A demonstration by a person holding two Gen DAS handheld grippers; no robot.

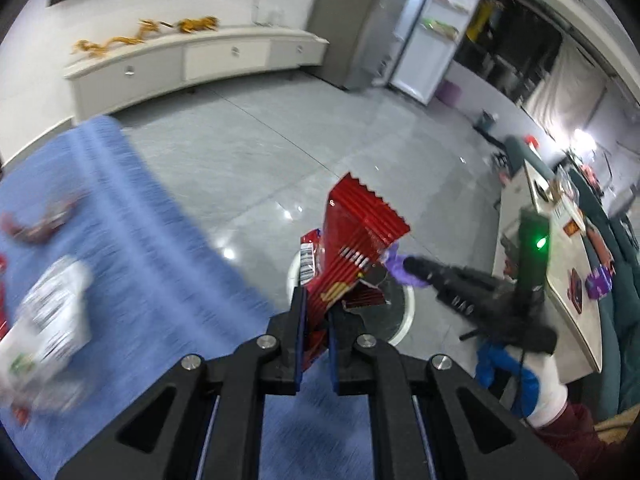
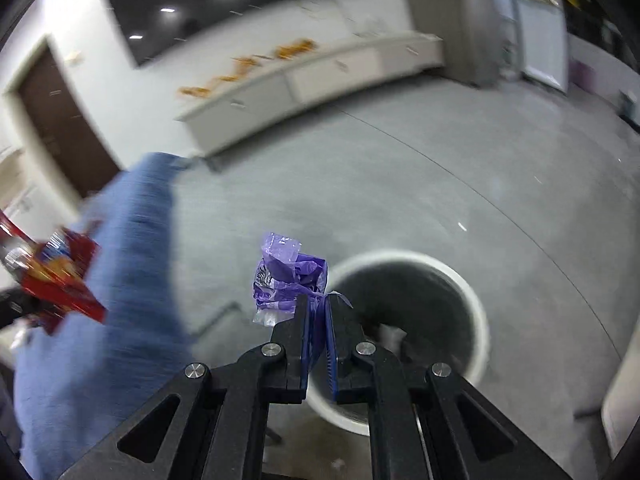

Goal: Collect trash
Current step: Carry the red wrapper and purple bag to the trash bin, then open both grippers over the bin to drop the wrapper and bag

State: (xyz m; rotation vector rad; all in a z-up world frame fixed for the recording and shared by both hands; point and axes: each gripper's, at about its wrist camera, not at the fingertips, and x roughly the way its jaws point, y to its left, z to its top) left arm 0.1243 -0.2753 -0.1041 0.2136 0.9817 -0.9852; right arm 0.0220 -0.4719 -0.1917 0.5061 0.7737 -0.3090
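My left gripper (image 1: 317,300) is shut on a red snack wrapper (image 1: 356,236) and holds it over the white round trash bin (image 1: 408,312) on the floor. My right gripper (image 2: 319,308) is shut on a crumpled purple wrapper (image 2: 288,276) and holds it at the near left rim of the same bin (image 2: 476,312). In the left wrist view the right gripper (image 1: 394,266) shows with the purple wrapper (image 1: 394,256) at its tip. In the right wrist view the red wrapper (image 2: 60,280) shows at the far left.
A table with a blue cloth (image 1: 132,240) lies to the left, with more wrappers: a white one (image 1: 52,312) and a red one (image 1: 36,224). A beige table (image 1: 568,280) with small items stands at right. A low white cabinet (image 1: 192,64) lines the far wall.
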